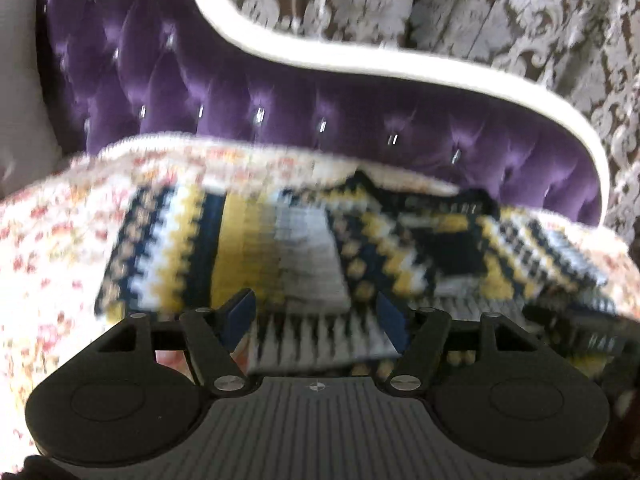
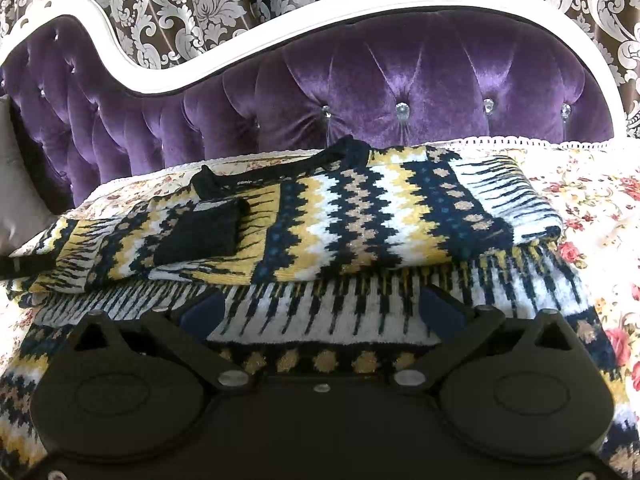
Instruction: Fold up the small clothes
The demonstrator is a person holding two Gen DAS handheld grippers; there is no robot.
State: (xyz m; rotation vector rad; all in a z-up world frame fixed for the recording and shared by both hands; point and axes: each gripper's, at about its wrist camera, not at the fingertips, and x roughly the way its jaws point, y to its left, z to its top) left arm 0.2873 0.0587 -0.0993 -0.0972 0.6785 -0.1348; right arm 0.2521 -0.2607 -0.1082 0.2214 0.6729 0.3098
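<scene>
A knitted sweater (image 2: 360, 216) with navy, yellow and white zigzag bands lies on a floral bedspread (image 2: 592, 208), its sleeves folded over the body and a black cuff (image 2: 200, 232) on top. In the left wrist view the sweater (image 1: 280, 240) is blurred. My left gripper (image 1: 316, 312) is open, its blue-padded fingers (image 1: 240, 312) wide apart just above the sweater's lower part. My right gripper (image 2: 320, 308) is open too, with its fingers (image 2: 440, 308) spread over the sweater's striped hem area (image 2: 320, 312). Neither gripper holds cloth.
A purple tufted headboard (image 2: 400, 80) with a white curved frame (image 2: 160, 80) stands right behind the sweater. Patterned curtains (image 2: 200, 0) hang behind it. A grey pillow (image 1: 24, 80) sits at the far left. The floral bedspread (image 1: 48, 240) extends to both sides.
</scene>
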